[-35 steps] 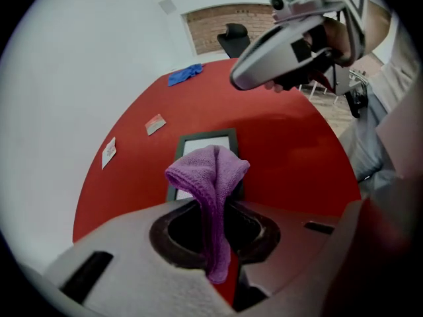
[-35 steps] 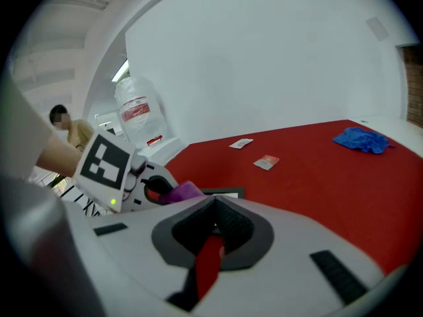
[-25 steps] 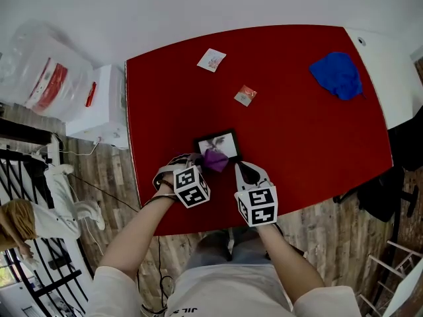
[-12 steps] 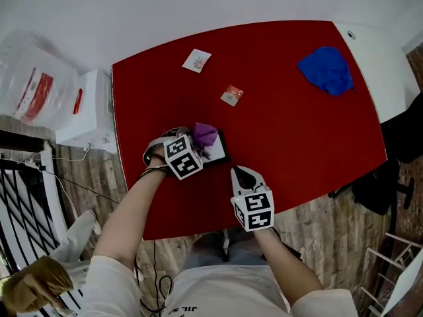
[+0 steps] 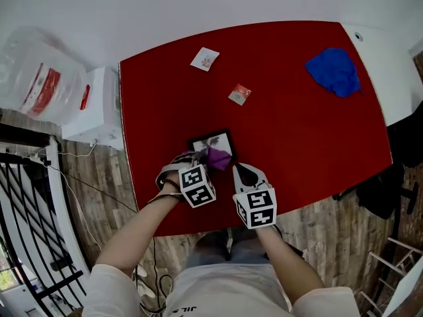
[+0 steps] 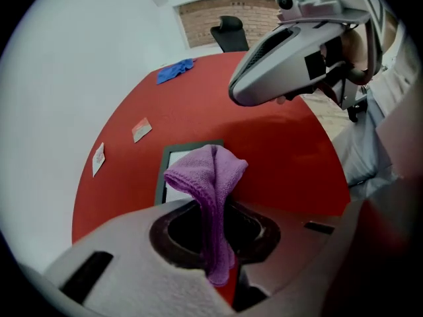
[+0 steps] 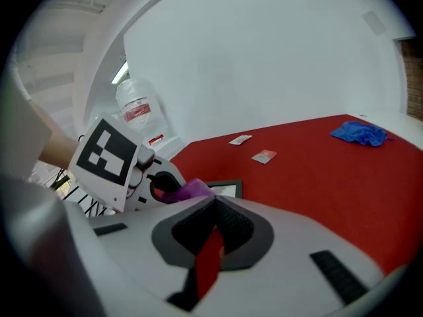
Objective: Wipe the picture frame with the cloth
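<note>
A small black picture frame (image 5: 211, 141) lies flat on the red table (image 5: 297, 144), near its front edge. My left gripper (image 5: 209, 161) is shut on a purple cloth (image 5: 217, 156), which rests on the frame's near right corner. In the left gripper view the cloth (image 6: 208, 177) bulges out of the shut jaws above the frame (image 6: 173, 162). My right gripper (image 5: 243, 172) hovers just right of the frame, shut with nothing in it. The right gripper view shows the cloth (image 7: 190, 190) and the frame (image 7: 227, 188) past its closed tips (image 7: 213, 203).
A crumpled blue cloth (image 5: 335, 71) lies at the table's far right corner. Two small packets (image 5: 240, 94) (image 5: 205, 59) sit farther back on the table. A white box (image 5: 99, 107) and a plastic bag (image 5: 36, 78) stand left of the table. Black railings (image 5: 33, 243) are at the lower left.
The left gripper carried the cloth over the frame toward its far left side, then drew it back to the near right corner. The right gripper stayed put.
</note>
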{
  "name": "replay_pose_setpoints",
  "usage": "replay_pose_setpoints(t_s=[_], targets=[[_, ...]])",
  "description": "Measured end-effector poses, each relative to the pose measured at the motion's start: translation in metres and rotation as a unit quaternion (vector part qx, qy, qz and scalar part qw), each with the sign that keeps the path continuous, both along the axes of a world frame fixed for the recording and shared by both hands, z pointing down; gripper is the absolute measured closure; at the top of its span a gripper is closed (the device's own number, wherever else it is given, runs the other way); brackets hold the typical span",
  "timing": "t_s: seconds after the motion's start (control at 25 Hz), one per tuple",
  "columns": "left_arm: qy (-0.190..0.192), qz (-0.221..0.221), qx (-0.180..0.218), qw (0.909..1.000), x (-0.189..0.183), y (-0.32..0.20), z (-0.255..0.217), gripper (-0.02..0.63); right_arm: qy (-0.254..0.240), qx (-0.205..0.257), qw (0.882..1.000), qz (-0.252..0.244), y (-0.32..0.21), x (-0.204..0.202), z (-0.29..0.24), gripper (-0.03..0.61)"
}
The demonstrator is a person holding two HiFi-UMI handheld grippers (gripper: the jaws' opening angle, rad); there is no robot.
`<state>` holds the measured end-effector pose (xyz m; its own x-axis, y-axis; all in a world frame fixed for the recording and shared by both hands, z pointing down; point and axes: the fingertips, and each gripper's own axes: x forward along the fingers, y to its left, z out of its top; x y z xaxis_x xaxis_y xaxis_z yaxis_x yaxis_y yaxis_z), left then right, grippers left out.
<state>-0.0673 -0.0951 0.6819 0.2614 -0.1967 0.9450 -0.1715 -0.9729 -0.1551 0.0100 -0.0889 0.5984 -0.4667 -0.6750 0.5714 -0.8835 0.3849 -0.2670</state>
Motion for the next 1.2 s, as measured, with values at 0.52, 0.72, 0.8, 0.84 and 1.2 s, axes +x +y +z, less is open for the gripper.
replay_pose_setpoints(t_s=[0.52,0.72,0.8,0.84,1.2], targets=[[-0.011,-0.024,0.02,0.9995,-0.006,-0.073,-0.013,0.557,0.002,-0.006,1.0,-0.001,0.013,0.0,0.001,0.575],[-0.013,-0.037,0.013,0.9992,-0.004,-0.103,-0.017,0.557,0.005,-0.011,1.0,0.006,0.016,0.009,0.005,0.575],[-0.01,-0.039,0.0,0.9992,-0.001,-0.097,-0.012,0.557,0.005,-0.014,1.0,0.008,0.017,0.01,0.006,0.575],[-0.008,-0.038,-0.005,0.9992,0.0,-0.091,-0.009,0.557,0.004,-0.013,1.0,0.007,0.016,0.01,0.006,0.575],[0.034,-0.001,-0.049,0.9982,0.021,-0.002,-0.001,0.557,-0.017,-0.005,1.0,0.006,0.008,0.002,-0.002,0.575]])
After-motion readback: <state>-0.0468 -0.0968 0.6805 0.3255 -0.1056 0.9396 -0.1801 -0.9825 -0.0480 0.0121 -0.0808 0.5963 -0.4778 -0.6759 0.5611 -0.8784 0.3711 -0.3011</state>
